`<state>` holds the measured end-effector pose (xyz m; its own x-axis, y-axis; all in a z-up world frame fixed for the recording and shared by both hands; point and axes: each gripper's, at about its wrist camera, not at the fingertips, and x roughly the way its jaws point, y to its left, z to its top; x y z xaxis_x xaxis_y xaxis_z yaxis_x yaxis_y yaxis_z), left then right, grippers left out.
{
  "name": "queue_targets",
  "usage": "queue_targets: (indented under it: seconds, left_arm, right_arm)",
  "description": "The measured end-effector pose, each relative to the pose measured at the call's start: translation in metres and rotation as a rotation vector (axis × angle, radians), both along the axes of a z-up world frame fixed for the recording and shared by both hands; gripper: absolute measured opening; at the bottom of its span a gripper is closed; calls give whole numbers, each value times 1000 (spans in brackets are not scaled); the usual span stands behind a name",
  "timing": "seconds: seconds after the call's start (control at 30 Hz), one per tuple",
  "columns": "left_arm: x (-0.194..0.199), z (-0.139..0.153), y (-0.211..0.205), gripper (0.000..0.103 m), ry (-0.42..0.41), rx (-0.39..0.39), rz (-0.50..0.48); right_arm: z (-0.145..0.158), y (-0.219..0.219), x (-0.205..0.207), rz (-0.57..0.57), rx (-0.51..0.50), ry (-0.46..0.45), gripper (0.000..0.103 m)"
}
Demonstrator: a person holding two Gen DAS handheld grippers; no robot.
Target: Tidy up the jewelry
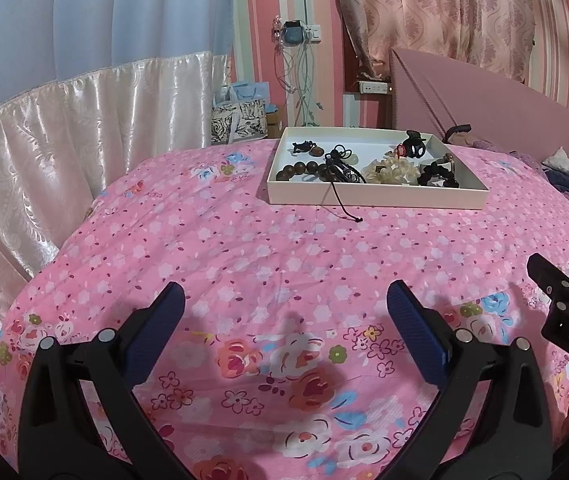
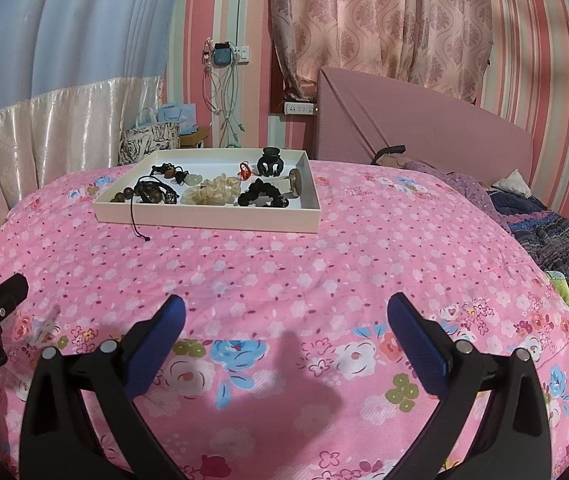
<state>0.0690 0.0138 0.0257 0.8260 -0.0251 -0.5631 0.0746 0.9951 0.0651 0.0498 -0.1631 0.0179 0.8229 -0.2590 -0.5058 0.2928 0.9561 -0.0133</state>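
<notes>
A shallow white tray [image 1: 376,195] sits on the pink floral bed cover, far ahead of both grippers; it also shows in the right wrist view [image 2: 212,220]. It holds several pieces: a brown bead bracelet [image 1: 298,170], a black cord bracelet [image 1: 340,168] whose cord [image 1: 344,210] hangs over the front rim, a cream scrunchie [image 1: 388,172], a black hair claw [image 1: 414,146] and a black bead bracelet [image 2: 262,194]. My left gripper [image 1: 286,308] is open and empty, low over the cover. My right gripper [image 2: 286,318] is open and empty beside it, and shows in the left wrist view [image 1: 564,288].
A pink headboard [image 2: 424,132] stands behind the tray. Dark and purple blankets [image 2: 544,224] lie at the right of the bed. A satin curtain [image 1: 44,152] hangs at the left. Bags [image 1: 240,118] and hanging cables [image 1: 304,80] are by the far wall.
</notes>
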Motion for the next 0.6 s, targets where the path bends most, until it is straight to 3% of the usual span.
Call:
queue_targets:
  seconds: [0.6]
  left_arm:
    - [0,-2,-1,100,8,0,5]
  right_arm:
    - [-1,0,-1,-1,-3,1,101]
